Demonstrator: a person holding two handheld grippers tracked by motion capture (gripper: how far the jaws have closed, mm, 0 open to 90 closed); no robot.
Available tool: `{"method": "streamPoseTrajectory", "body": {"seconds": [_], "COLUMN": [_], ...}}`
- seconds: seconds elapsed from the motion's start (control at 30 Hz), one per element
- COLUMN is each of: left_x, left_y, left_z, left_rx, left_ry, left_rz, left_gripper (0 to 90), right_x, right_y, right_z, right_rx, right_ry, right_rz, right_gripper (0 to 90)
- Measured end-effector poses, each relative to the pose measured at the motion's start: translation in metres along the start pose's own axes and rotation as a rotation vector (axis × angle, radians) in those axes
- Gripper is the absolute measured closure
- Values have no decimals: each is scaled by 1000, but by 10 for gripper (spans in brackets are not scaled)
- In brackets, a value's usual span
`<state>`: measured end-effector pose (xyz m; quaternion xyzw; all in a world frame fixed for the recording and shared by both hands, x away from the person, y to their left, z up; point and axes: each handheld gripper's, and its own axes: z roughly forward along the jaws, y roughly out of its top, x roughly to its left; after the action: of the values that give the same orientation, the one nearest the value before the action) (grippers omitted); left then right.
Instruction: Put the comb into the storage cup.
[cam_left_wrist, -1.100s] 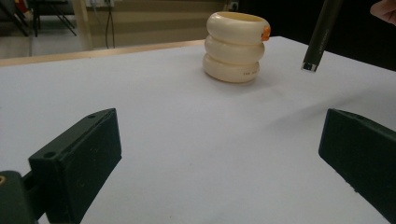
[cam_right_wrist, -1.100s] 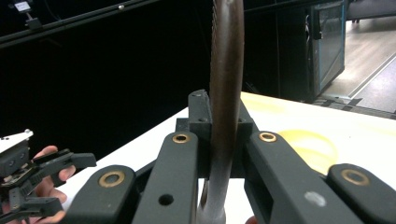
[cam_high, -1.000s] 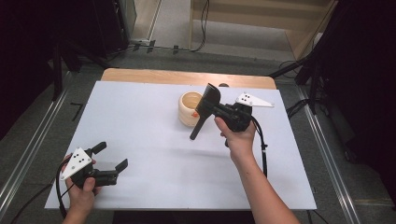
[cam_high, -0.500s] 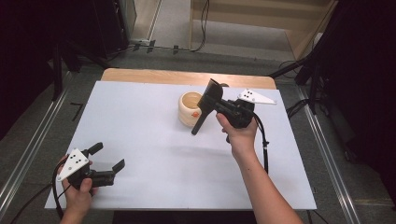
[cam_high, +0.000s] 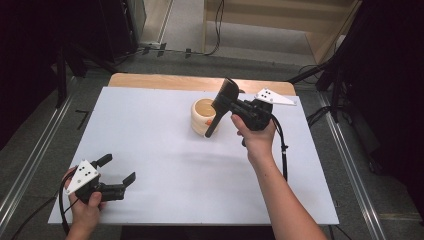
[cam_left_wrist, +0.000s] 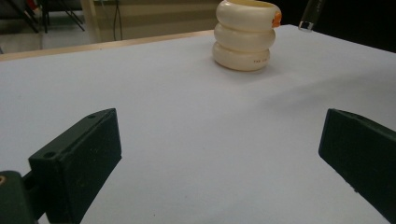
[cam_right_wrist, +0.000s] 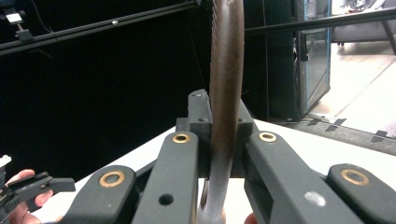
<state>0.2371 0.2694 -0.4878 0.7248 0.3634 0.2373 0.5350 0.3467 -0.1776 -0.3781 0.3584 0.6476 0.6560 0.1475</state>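
Observation:
A cream pot (cam_high: 204, 116) made of stacked rings stands at the back middle of the white table sheet (cam_high: 160, 150); in the left gripper view the pot (cam_left_wrist: 243, 35) is far ahead. My right gripper (cam_high: 231, 106) is shut on a dark, long-handled spatula (cam_high: 219, 109), held tilted just right of the pot, with its lower end in front of the pot's side. In the right gripper view the spatula (cam_right_wrist: 225, 84) stands edge-on, clamped between the jaws (cam_right_wrist: 219, 116). My left gripper (cam_high: 117, 170) rests near the front left corner, open and holding nothing (cam_left_wrist: 219, 149).
A wooden strip (cam_high: 150, 80) runs along the table's back edge. Metal rails flank the table on both sides. A black cable (cam_high: 282, 150) trails from the right gripper along the forearm. The person's left hand and its gripper (cam_right_wrist: 25, 186) appear low in the right gripper view.
The right gripper has lifted the spatula a little, so its lower end sits higher against the pot. The left gripper has stayed put.

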Motion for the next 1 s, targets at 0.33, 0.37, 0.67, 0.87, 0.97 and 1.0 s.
{"method": "streamPoseTrajectory", "body": {"seconds": [0.33,0.37,0.67,0.87,0.97,1.0], "left_x": [0,0,0,0,0,0], "left_y": [0,0,0,0,0,0], "left_z": [0,0,0,0,0,0], "left_rx": [-4,-3,-6,-7,-7,-7], "left_ry": [-4,-3,-4,-2,-1,-1], "left_rz": [-7,-7,-5,-3,-3,-3], "left_gripper": [0,0,0,0,0,0], "right_x": [-4,-5,-9,-11,-13,-14], "right_y": [8,9,16,19,21,22], "right_z": [5,5,8,12,14,15], "right_rx": [-4,-4,-18,-8,-11,-11], "right_ry": [-8,-10,-16,-24,-31,-30], "right_rz": [-9,-9,-2,-9,-16,-15], "right_gripper": [831,831,831,831,831,831]}}
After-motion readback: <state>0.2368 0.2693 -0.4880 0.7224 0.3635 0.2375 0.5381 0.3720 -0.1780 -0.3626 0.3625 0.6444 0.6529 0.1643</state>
